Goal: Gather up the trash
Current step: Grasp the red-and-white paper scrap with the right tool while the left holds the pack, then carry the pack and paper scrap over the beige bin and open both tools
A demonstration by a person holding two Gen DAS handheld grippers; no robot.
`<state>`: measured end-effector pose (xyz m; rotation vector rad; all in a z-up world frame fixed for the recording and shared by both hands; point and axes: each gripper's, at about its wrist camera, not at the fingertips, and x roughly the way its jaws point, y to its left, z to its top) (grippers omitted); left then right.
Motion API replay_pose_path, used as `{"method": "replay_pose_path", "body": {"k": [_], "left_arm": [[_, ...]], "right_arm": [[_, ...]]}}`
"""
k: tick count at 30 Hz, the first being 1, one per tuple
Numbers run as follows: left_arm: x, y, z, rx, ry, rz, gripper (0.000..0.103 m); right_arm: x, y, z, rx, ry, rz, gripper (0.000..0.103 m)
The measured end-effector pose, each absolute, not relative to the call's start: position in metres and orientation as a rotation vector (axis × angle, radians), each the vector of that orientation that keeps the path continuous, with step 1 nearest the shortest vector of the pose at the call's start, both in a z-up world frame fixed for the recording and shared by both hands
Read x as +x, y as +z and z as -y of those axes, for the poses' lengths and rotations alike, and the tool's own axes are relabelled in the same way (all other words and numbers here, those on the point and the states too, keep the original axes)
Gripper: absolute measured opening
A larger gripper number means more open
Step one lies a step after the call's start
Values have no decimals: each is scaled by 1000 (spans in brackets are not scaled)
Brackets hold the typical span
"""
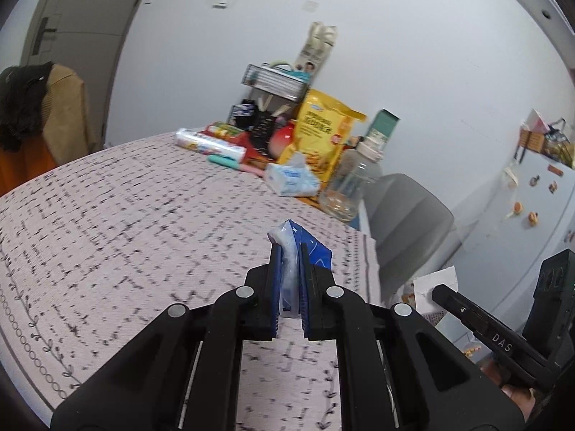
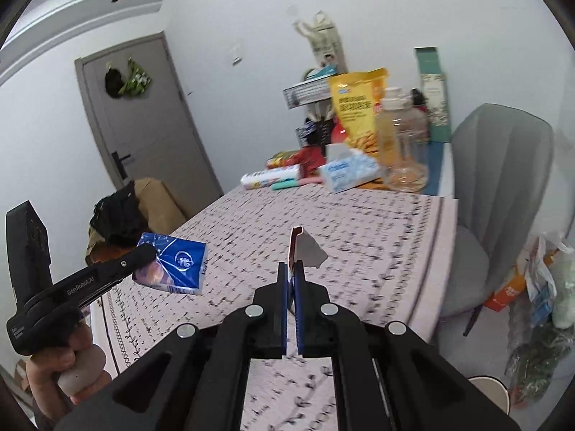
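My left gripper is shut on a blue tissue packet and holds it above the patterned tablecloth. The same packet shows in the right wrist view, held in the air at the left by the left gripper. My right gripper is shut on a torn piece of white card with a red edge, held above the table. The card and the right gripper's finger also show at the lower right of the left wrist view.
At the table's far end stand a yellow snack bag, a clear bottle, a tissue pack, a wrap roll and a rack. A grey chair stands at the right, with bags on the floor. A door is at the left.
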<state>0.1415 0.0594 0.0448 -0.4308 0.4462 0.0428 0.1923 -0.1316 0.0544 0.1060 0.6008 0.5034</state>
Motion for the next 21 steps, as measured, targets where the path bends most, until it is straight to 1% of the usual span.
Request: {"method": "replay_pose_path", "body": {"k": [13, 21], "left_arm": [[171, 52, 18, -341, -72, -490, 9], [193, 39, 75, -289, -167, -550, 9]], "right_arm": [[186, 43, 228, 192, 349, -603, 4], [185, 19, 287, 255, 240, -631, 4]]}}
